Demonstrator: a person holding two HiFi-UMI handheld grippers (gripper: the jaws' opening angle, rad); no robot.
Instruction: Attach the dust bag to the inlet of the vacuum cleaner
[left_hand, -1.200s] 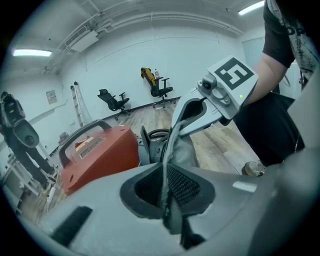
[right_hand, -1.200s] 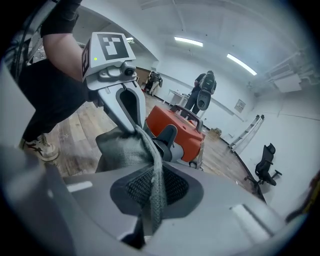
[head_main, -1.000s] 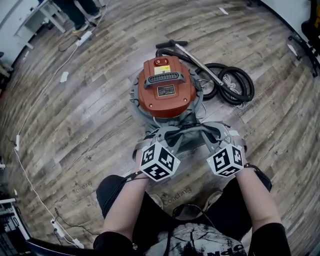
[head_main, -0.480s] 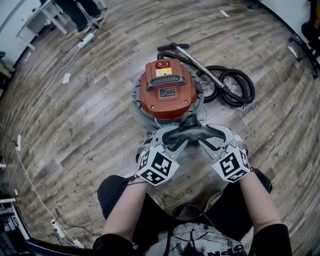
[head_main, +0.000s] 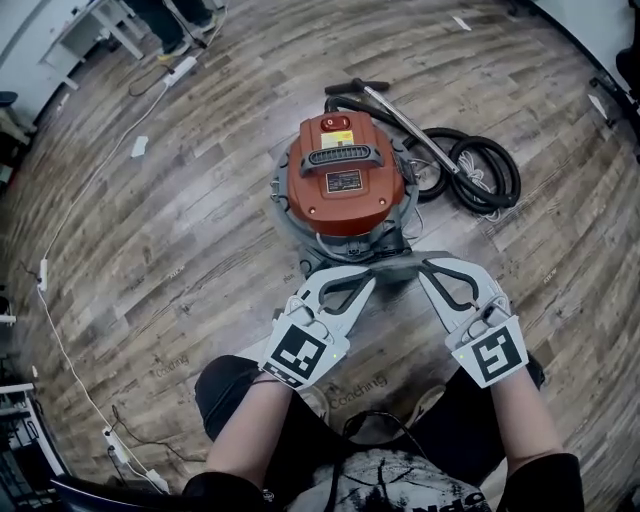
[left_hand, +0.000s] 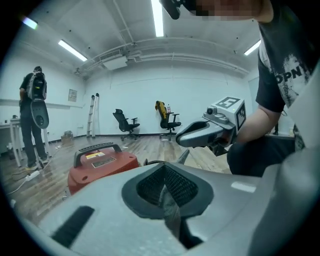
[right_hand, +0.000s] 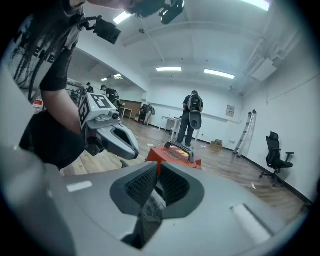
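A person holds the grey dust bag (head_main: 388, 267) stretched between two hand-held grippers, at the near side of the red-topped vacuum cleaner (head_main: 345, 185) on the wood-plank floor (head_main: 180, 230). The left gripper (head_main: 352, 277) has its jaws drawn almost together, with a thin fold of the bag's fabric pinched between the dark ribbed pads (left_hand: 150, 186). The right gripper (head_main: 428, 266) grips the bag's other end the same way, its jaws narrow on a crumpled strip of the cloth. Both pairs of jaws have just been closing, with the fabric between them. The two grippers angle inward toward each other, and the bag forms a band between their tips, just before the cleaner's base (the inlet itself cannot be made out from above). A coiled black hose (head_main: 478, 165) and a metal wand (head_main: 395, 108) lie on the floor beyond the machine. Across the room another person (left_hand: 32, 115) stands by a desk, near a ladder (left_hand: 92, 115) and office chairs (left_hand: 125, 122).
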